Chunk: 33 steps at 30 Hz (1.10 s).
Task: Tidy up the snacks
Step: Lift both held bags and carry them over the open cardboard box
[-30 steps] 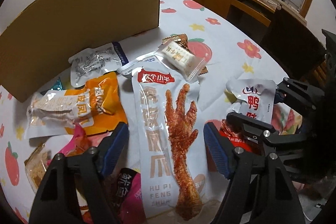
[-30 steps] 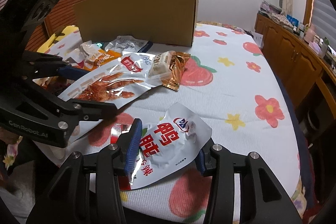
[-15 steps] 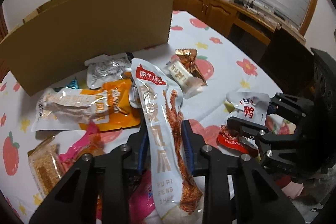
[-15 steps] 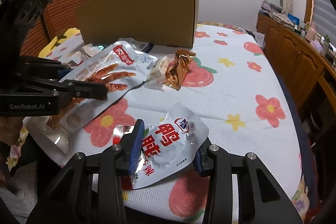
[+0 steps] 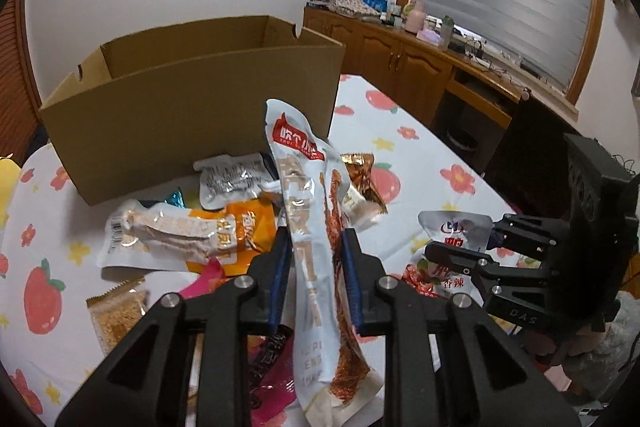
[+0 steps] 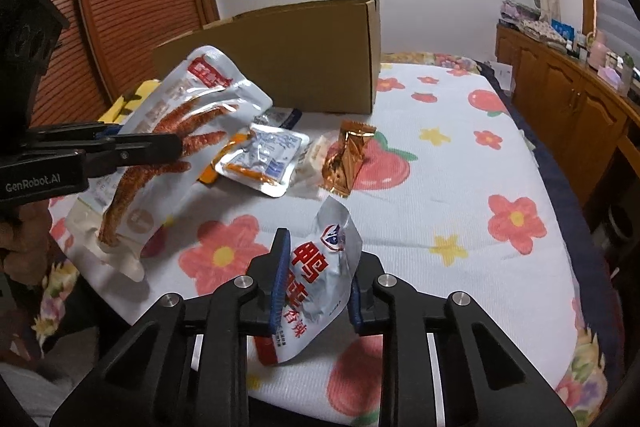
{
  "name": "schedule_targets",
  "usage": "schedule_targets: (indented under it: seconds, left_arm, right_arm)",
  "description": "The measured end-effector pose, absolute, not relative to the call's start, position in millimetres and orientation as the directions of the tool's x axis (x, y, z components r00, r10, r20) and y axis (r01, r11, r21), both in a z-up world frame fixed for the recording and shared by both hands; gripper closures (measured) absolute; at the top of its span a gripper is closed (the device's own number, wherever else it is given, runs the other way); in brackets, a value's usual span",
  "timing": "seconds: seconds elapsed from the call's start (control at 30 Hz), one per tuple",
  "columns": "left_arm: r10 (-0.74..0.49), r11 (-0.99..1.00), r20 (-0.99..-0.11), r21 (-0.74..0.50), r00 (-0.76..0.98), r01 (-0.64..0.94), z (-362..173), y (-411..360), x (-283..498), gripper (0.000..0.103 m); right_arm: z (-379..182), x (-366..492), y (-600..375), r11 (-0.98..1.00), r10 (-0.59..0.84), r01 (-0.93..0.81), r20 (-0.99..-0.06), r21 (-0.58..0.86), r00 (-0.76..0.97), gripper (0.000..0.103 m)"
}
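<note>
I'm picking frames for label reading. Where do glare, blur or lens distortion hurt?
Left wrist view: glare streaks the clear wrapper of the orange packet; fisheye bends the cardboard box; corners vignette black. Right wrist view: sheen on the silver pouch, print still legible; cabinets at the edge curve.

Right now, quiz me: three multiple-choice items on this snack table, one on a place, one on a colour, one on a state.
1. Where is the cardboard box?
A. On the table behind the snack pile
B. On the floor
C. On the wooden cabinet

2. What colour are the big characters on the silver pouch in the right gripper?
A. Green
B. Red
C. Black

3. How does the long chicken-foot pouch stand?
A. Flat on the table
B. Inside the box
C. Clamped in the left gripper

Answers: 1 A, the box stands past the packets; 2 B, red print on silver; 3 C, the blue pads press its sides.
</note>
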<state>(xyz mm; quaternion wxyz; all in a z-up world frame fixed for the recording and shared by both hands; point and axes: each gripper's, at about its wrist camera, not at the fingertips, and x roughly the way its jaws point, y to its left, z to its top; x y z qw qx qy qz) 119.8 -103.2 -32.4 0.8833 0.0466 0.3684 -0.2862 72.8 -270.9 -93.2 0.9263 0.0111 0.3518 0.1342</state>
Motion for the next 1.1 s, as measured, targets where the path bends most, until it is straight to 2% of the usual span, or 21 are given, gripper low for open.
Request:
schedule_targets:
  seconds: [0.27,0.6,1.1]
  left_arm:
    - [-0.468,0.840,-0.658,-0.125,0.590,0.528,-25.9,-101.3,117.6,0.080]
    - [-0.466,0.852,-0.612,-0.117,0.639,0.509,3.5,-86.3,122.4,0.080]
    - [-0.379,0.908,-0.536,-0.055,0.755,0.416,67.4,-40.6,175.7,0.080]
  right_arm:
    - [-79.8,72.2,-274.0,0.957,0.286,-0.251,-0.622,0.145,0.729,0.082]
    - [-41.8,78.4,-272.7,0.955,0.285,-0.275,-0.577,0.106,0.766,0.082]
    - [18.5,122.1,-258.8,0.949,0.281,-0.315,-0.511,0.020,0.812,0.082]
